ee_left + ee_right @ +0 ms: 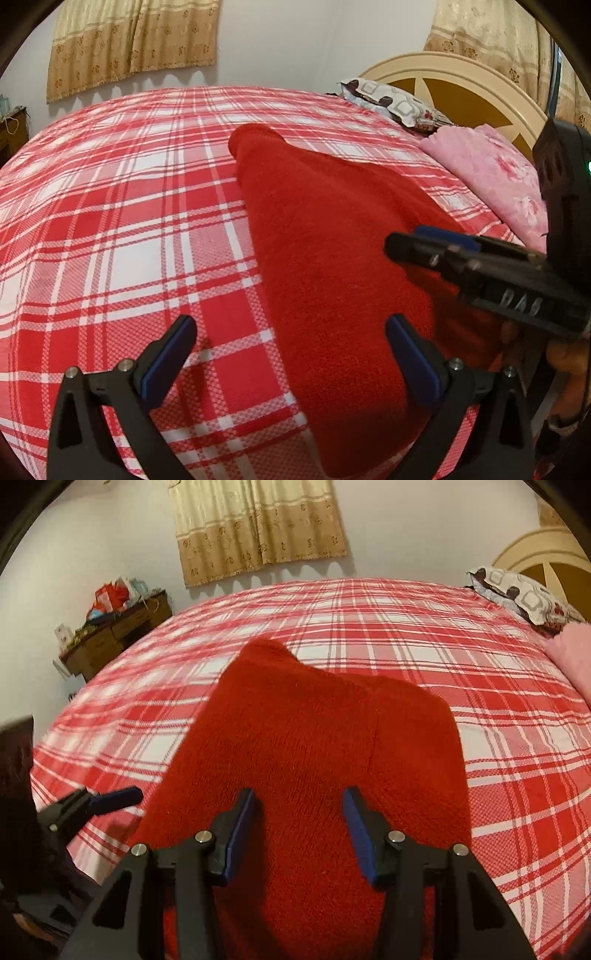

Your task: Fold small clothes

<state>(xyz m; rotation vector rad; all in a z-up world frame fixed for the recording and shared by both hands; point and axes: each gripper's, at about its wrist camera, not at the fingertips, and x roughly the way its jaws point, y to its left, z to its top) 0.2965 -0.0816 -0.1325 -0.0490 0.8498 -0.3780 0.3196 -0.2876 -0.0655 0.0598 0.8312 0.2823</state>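
A red knitted garment [325, 240] lies on the red and white checked bedspread [110, 221], long and narrow, running away from me. My left gripper [291, 328] is open above the garment's near left edge and holds nothing. My right gripper [299, 801] is open over the near middle of the garment [306, 731] and holds nothing. The right gripper also shows in the left wrist view [413, 245], coming in from the right above the garment. The left gripper's fingertip [122, 797] shows at the left in the right wrist view.
A pink floral pillow [491, 177] and a patterned pillow [395, 103] lie against the cream headboard [461, 77] at the far right. A cluttered wooden cabinet [110, 635] stands beyond the bed at the left. Curtains [258, 528] hang on the far wall.
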